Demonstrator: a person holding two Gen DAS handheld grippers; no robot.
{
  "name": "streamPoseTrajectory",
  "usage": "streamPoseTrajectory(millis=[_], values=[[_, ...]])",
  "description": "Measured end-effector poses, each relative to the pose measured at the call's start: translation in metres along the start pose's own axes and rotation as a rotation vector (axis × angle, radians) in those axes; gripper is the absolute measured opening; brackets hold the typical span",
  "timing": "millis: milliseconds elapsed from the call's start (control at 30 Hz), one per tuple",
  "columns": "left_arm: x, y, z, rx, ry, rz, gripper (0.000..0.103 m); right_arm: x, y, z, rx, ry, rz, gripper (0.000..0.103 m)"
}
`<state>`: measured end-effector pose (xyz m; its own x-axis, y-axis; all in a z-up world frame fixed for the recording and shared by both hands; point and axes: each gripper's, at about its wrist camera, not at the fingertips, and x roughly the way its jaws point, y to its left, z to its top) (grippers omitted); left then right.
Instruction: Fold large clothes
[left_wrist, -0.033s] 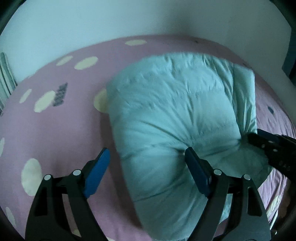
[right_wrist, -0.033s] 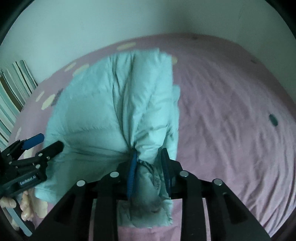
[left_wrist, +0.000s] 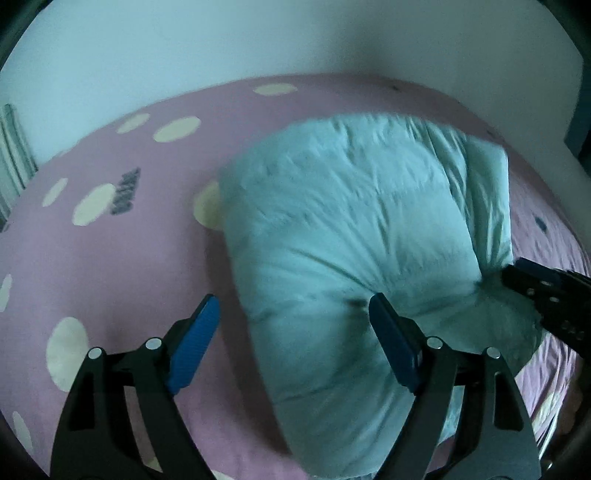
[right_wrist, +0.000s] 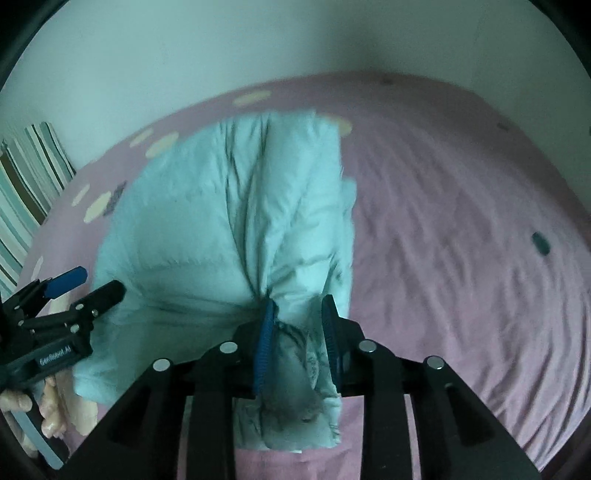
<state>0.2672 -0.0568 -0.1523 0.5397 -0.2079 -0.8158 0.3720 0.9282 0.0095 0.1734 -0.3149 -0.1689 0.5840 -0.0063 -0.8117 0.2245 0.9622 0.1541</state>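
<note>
Your right gripper (right_wrist: 295, 332) is clamped on a bunched edge of the puffy pale-blue quilted down jacket (left_wrist: 351, 240) — folded into a thick bundle, lying on the pink polka-dot bed sheet (left_wrist: 110, 258). Your left gripper (left_wrist: 291, 350) hovers with its jaws spread wide, empty, over the jacket's near-left edge.

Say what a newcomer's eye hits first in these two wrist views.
A puffy pale-blue down jacket fills the middle of a pink bedsheet with cream dots. The right gripper is clamped on a bunched edge of it at the near side, fabric gathered between its blue pads. The left gripper is open, one finger over the jacket, the other over bare sheet.
</note>
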Motion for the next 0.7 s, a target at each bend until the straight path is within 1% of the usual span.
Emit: streamPoseTrajectory(millis=[67, 167, 300, 367, 467, 700], values=[[-0.004, 0.011, 0.011, -0.036, -0.015, 0.018, 0.08, -0.012, 0.001, 0.009, 0.014, -0.032, -0.006, 0.027], [0.001, 0.02, 0.028, -0.06, -0.012, 0.036, 0.079, -0.02, 0.003, 0.029, 0.016, -0.069, -0.001, 0.027], [0.009, 0.023, 0.054, -0.057, -0.026, 0.056, 0.078, -0.008, 0.004, 0.06, 0.003, -0.097, 0.008, 0.027], [0.011, 0.02, 0.059, -0.049, -0.028, 0.059, 0.078, 0.001, 0.005, 0.07, -0.008, -0.099, 0.009, 0.027], [0.026, 0.017, 0.067, -0.036, -0.004, 0.054, 0.078, 0.021, 0.005, 0.075, -0.024, -0.073, 0.002, 0.027], [0.064, 0.006, 0.069, 0.004, 0.073, 0.072, 0.078, 0.069, 0.0, 0.079, -0.022, 0.026, -0.023, 0.027]])
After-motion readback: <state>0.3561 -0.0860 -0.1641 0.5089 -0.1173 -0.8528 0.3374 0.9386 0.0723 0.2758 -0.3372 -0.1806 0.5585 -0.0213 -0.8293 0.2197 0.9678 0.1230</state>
